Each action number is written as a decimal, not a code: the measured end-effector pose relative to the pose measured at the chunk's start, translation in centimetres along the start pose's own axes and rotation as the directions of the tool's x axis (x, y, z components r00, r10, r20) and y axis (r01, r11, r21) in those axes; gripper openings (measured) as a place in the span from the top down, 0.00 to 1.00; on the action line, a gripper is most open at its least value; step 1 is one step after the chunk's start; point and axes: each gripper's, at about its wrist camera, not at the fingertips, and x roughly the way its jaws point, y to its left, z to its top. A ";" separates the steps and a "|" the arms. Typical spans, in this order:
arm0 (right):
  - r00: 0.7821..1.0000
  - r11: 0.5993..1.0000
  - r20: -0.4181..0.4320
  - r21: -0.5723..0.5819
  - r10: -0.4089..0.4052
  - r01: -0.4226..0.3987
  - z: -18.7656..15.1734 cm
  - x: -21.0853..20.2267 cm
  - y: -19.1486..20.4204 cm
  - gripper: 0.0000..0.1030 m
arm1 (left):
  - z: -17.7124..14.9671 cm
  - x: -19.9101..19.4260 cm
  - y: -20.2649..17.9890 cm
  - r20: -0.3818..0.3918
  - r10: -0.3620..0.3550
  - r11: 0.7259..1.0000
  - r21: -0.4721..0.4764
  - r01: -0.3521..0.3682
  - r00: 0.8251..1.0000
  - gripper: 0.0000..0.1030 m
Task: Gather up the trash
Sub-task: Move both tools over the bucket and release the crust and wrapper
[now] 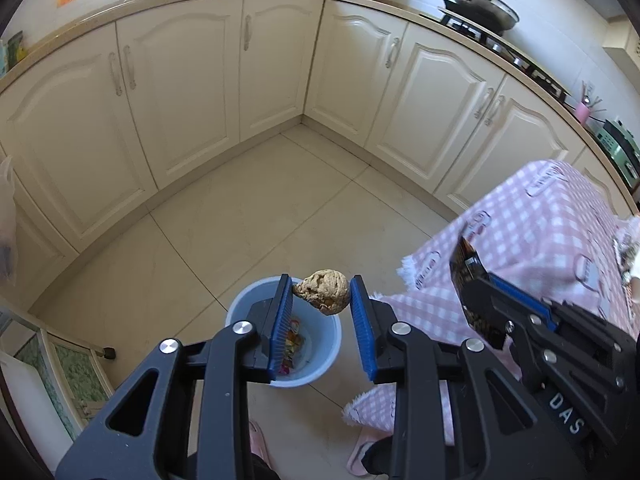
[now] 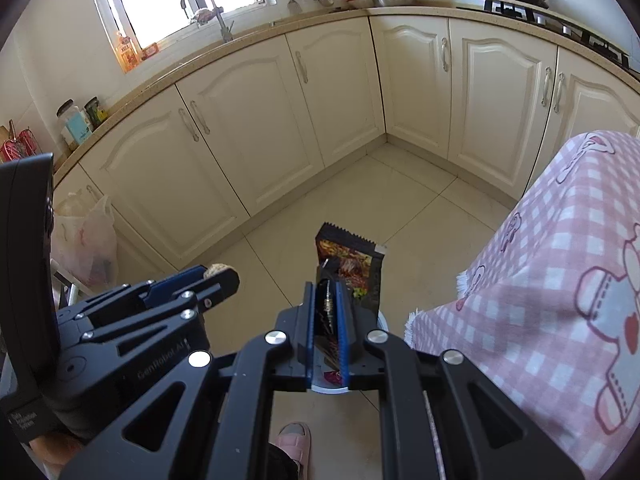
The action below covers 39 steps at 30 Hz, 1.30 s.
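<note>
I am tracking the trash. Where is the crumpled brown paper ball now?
In the left wrist view, the crumpled brown paper ball sits between the left gripper's blue fingertips, above the light blue plastic bucket.

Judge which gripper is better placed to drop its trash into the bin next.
Left. The left gripper holds the brown crumpled wad right above the blue bin. The right gripper, clamping the dark snack wrapper, sits nearer the checkered cloth.

floor (image 1: 224, 216): pale tiles | on it: blue bin (image 1: 326, 354) holding wrappers, pink slipper (image 2: 295, 442) | desk: pink checked cloth (image 2: 560, 264) draped beside bin
</note>
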 end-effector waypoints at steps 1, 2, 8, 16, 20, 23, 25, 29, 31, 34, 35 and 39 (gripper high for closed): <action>1.000 1.000 -0.003 0.001 0.000 0.000 0.1 0.3 -0.1 0.91 | 0.2 0.3 0.1 -0.004 0.013 1.000 -0.002 -0.013 1.000 0.52; 1.000 1.000 -0.010 0.002 -0.001 0.001 0.2 0.7 -0.1 0.91 | 0.4 0.4 0.3 0.003 0.024 1.000 -0.003 -0.024 1.000 0.42; 0.999 1.000 -0.034 0.004 0.004 -0.004 0.0 2.2 -0.4 0.91 | 0.4 1.2 1.7 -0.005 0.029 0.999 -0.038 -0.030 1.000 0.39; 0.997 1.000 -0.068 -0.005 0.023 -0.023 0.0 4.1 0.6 0.91 | -0.2 1.8 3.7 -0.031 0.052 0.995 -0.081 -0.054 0.998 0.39; 0.996 0.999 -0.078 -0.016 0.035 -0.037 0.2 5.1 1.7 0.91 | -0.4 1.8 4.8 -0.035 0.066 0.992 -0.105 -0.069 0.997 0.39; 0.996 0.999 -0.078 -0.030 0.043 -0.046 0.6 5.7 2.5 0.90 | -0.5 1.6 5.5 -0.031 0.075 0.990 -0.121 -0.078 0.997 0.39; 0.996 0.998 -0.074 -0.036 0.048 -0.050 0.7 5.9 2.9 0.90 | -0.4 1.6 6.2 -0.031 0.085 0.987 -0.138 -0.088 0.996 0.39; 0.997 0.997 -0.051 -0.048 0.050 -0.053 1.8 6.2 3.5 0.90 | -0.3 1.6 6.9 -0.029 0.097 0.981 -0.165 -0.101 0.995 0.39; 0.998 0.997 -0.039 -0.045 0.057 -0.059 2.2 6.3 3.6 0.90 | -0.2 1.4 7.2 -0.025 0.102 0.979 -0.174 -0.105 0.994 0.39; 0.997 0.996 0.001 -0.039 0.076 -0.076 3.1 6.5 3.8 0.83 | -0.2 1.1 7.5 -0.017 0.129 0.973 -0.189 -0.129 0.992 0.39; 0.997 0.996 0.011 -0.042 0.075 -0.075 3.4 6.5 3.8 0.80 | -0.2 1.1 7.6 -0.016 0.132 0.972 -0.193 -0.132 0.991 0.39; 0.997 0.997 0.037 -0.047 0.063 -0.061 4.0 6.0 3.9 0.75 | -0.2 0.8 7.4 -0.012 0.131 0.973 -0.189 -0.131 0.991 0.39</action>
